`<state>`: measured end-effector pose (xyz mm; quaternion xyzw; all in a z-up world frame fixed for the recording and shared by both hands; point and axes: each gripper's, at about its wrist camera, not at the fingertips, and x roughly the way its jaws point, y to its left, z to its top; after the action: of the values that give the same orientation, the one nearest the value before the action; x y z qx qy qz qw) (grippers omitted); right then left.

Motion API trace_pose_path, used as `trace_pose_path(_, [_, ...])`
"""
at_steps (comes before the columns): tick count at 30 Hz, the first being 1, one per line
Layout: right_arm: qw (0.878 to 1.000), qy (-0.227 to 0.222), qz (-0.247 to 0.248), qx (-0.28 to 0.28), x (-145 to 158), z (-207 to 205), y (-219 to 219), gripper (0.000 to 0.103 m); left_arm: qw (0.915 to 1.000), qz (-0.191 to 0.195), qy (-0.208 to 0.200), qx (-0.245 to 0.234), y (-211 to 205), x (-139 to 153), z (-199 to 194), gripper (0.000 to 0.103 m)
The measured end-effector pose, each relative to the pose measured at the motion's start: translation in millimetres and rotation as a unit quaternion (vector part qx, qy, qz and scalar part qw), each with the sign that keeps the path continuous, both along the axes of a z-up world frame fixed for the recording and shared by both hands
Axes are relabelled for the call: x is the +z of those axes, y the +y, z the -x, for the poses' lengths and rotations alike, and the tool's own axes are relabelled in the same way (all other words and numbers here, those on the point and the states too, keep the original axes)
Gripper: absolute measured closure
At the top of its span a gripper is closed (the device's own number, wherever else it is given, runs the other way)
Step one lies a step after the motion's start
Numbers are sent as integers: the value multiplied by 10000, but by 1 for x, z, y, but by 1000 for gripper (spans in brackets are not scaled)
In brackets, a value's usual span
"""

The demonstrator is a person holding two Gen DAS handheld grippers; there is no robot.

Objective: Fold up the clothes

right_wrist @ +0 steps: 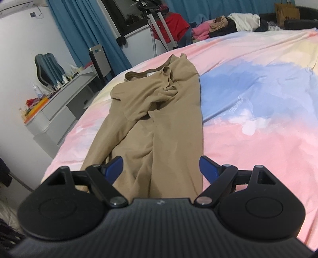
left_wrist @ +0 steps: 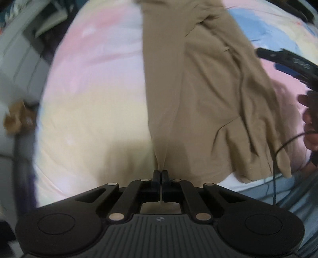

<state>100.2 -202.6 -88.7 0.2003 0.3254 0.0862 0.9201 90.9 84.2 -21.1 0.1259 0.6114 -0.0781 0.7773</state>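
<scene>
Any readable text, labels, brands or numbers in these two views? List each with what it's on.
No text can be read in either view.
Brown paper bag at the far edge of the bed: dark print, too small and blurred to read.
Round emblem on the left gripper body: a symbol, no letters.
Round emblem on the right gripper body: too faint to make out.
Bottles on the desk: labels too small to read.
Tan shirt: no print visible.

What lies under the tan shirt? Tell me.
The tan shirt lies on the pastel bedsheet, pink, blue and yellow around it. Whatever is directly beneath the cloth is covered.
</scene>
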Motion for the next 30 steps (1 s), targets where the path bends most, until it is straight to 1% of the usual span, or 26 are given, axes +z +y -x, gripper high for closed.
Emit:
trace_pose_path(2, [9999,57,-103,-12,-1,-2,-1,18,9993,-224,-62,-306,-16,18,2,102])
trace_pose_path(6, [9990,147,-422,-63,-3,-7,-9,18,9940,-405,-83,-1014,-62,36,17,102])
trace_pose_path(8, [9984,140,-531,-93,-3,-7,-13,18,9904,-343,-71,-1338,-83,39,28,102])
trace_pose_path(9, [9983,134,-563,-115,-3,-6,-14,18,9886,-279,-65,-1478,-86,35,39,102])
trace_pose_path(12, [9968,160,-774,-146,-3,-7,-20,18,9854,-100,-72,-1697,-106,26,48,102])
trace_pose_path(13, [9960,175,-861,-150,-4,-7,-22,18,9855,-40,-83,-1696,-109,21,54,102])
trace_pose_path(16, [9939,255,-1063,-133,-7,-9,-27,18,9885,218,-48,-1493,-109,6,56,102])
trace_pose_path(18, [9938,284,-1064,-162,-8,-10,-30,18,9906,384,-2,-1315,-110,-6,43,101])
trace_pose_path(22, [9929,361,-1108,-231,-11,-11,-34,18,9924,938,127,-782,-81,-20,31,95])
trace_pose_path(23, [9925,382,-1131,-243,-12,-11,-35,18,9913,1140,135,-642,-71,-16,31,88])
trace_pose_path(24, [9927,395,-1118,-231,-12,-11,-36,18,9897,1320,118,-547,-60,-8,31,75])
trace_pose_path(25, [9928,408,-1102,-218,-12,-11,-36,18,9877,1492,96,-461,-49,-1,32,67])
trace_pose_path(26, [9935,421,-1044,-184,-12,-10,-36,18,9853,1663,75,-376,-38,7,32,56])
trace_pose_path(27, [9943,438,-965,-153,-11,-9,-36,19,9832,1798,-23,-302,-30,13,34,49])
trace_pose_path(28, [9949,448,-896,-142,-11,-7,-36,19,9814,1901,-154,-227,-21,13,34,46])
trace_pose_path(30, [9955,474,-798,-170,-10,-2,-39,19,9790,1998,-397,27,-3,18,30,29])
